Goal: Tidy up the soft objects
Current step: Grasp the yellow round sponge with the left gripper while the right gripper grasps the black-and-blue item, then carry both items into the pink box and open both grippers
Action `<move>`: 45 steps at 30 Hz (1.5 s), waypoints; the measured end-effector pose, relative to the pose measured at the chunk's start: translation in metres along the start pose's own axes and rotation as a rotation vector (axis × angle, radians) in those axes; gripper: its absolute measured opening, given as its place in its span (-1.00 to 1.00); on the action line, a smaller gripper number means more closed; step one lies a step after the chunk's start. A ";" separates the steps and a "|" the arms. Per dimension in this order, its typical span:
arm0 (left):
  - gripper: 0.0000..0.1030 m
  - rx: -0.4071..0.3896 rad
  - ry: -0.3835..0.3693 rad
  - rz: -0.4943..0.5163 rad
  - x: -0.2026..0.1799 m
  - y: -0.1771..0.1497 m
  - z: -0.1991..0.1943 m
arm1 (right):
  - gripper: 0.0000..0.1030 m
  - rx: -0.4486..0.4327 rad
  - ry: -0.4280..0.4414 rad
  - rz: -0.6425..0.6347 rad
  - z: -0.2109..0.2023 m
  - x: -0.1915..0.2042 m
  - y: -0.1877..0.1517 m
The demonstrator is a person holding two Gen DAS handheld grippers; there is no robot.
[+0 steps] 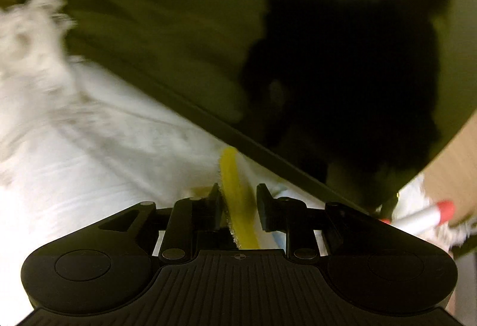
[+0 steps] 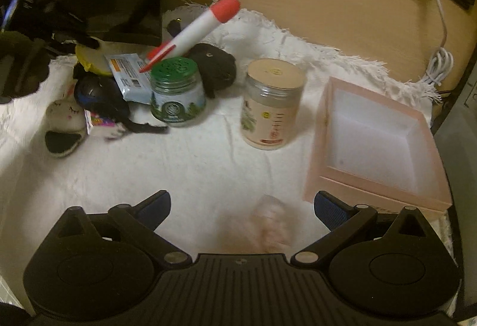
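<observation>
A: Your left gripper has a yellow sponge-like strip between its 2 fingers. The strip lies against the left finger, and a gap shows before the right finger, so I cannot tell whether it is truly pinched.

B: Which way does the strip run?

A: Its long axis runs straight away from you, along the fingers, from the gripper body to just past the fingertips. It stands on edge over the white fringed cloth.

B: What lies beyond it?

A: A dark slanted edge crosses just past the strip's far end, with a dark blurred mass behind. At the right, a white tube with a red cap lies near the cloth's fringe.

B: And your right gripper?

A: Its jaws stand wide apart with nothing gripped. A pale pink blurred thing lies low between them on the cloth; I cannot tell what it is.

B: Around it?

A: The pink open box sits just beside the right finger. Farther off stand 2 jars, tan-lidded and green-lidded, well apart from the fingers. Left of them lies a heap: a small plush face, a dark mouse-like thing, a packet and a black soft toy. The tube leans over the heap, cap pointing up and right.
</observation>
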State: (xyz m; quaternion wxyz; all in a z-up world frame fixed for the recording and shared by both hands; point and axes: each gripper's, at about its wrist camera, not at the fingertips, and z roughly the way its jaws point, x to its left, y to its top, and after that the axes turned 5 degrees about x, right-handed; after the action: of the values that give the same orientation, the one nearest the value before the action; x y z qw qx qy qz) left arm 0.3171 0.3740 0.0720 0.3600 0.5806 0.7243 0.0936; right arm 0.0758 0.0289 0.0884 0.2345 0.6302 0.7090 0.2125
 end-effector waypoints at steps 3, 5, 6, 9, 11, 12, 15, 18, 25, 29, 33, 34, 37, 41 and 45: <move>-0.52 0.008 0.011 0.086 -0.008 -0.009 0.012 | 0.85 0.006 0.000 0.017 0.007 0.016 0.007; -0.54 -0.012 -0.018 0.107 -0.003 -0.017 0.006 | 0.70 0.004 0.014 0.014 0.009 0.028 0.011; -0.58 -0.019 -0.057 0.105 0.002 -0.021 0.000 | 0.67 0.002 0.025 0.006 0.011 0.033 0.015; -0.61 -0.039 -0.173 0.102 0.020 -0.042 -0.029 | 0.63 -0.011 0.065 -0.060 0.017 0.056 0.027; -0.62 -0.061 -0.203 0.107 0.034 -0.060 -0.050 | 0.63 -0.028 0.095 -0.123 0.022 0.073 0.037; -0.64 -0.067 -0.215 0.103 0.041 -0.069 -0.062 | 0.63 -0.034 0.110 -0.143 0.025 0.081 0.042; -0.65 -0.076 -0.244 0.071 0.069 -0.092 -0.090 | 0.63 -0.050 0.172 -0.183 0.034 0.102 0.058; -0.65 -0.091 -0.214 0.032 0.093 -0.105 -0.120 | 0.63 -0.059 0.249 -0.230 0.046 0.123 0.076; -0.65 -0.135 -0.205 -0.064 0.129 -0.122 -0.171 | 0.64 0.024 0.391 -0.138 0.109 0.150 0.124; -0.65 -0.129 -0.206 -0.064 0.125 -0.128 -0.177 | 0.67 0.100 0.418 -0.031 0.143 0.158 0.133; -0.65 -0.117 -0.210 -0.067 0.124 -0.131 -0.175 | 0.63 0.063 0.407 -0.016 0.123 0.160 0.129; -0.65 -0.114 -0.214 -0.067 0.123 -0.130 -0.174 | 0.50 0.037 0.402 -0.034 0.111 0.160 0.127; -0.65 -0.104 -0.234 -0.062 0.117 -0.126 -0.167 | 0.40 -0.021 0.392 -0.086 0.075 0.151 0.125; -0.65 -0.106 -0.290 -0.032 0.090 -0.113 -0.156 | 0.34 -0.099 0.348 -0.105 0.034 0.128 0.123; -0.65 -0.102 -0.378 0.015 0.045 -0.099 -0.145 | 0.33 -0.179 0.278 -0.111 -0.008 0.089 0.116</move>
State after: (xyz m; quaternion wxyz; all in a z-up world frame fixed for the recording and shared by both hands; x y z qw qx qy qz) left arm 0.1459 0.4249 0.1034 0.5178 0.5743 0.6337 0.0221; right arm 0.1548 0.1307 0.1583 0.2007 0.5311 0.7465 0.3468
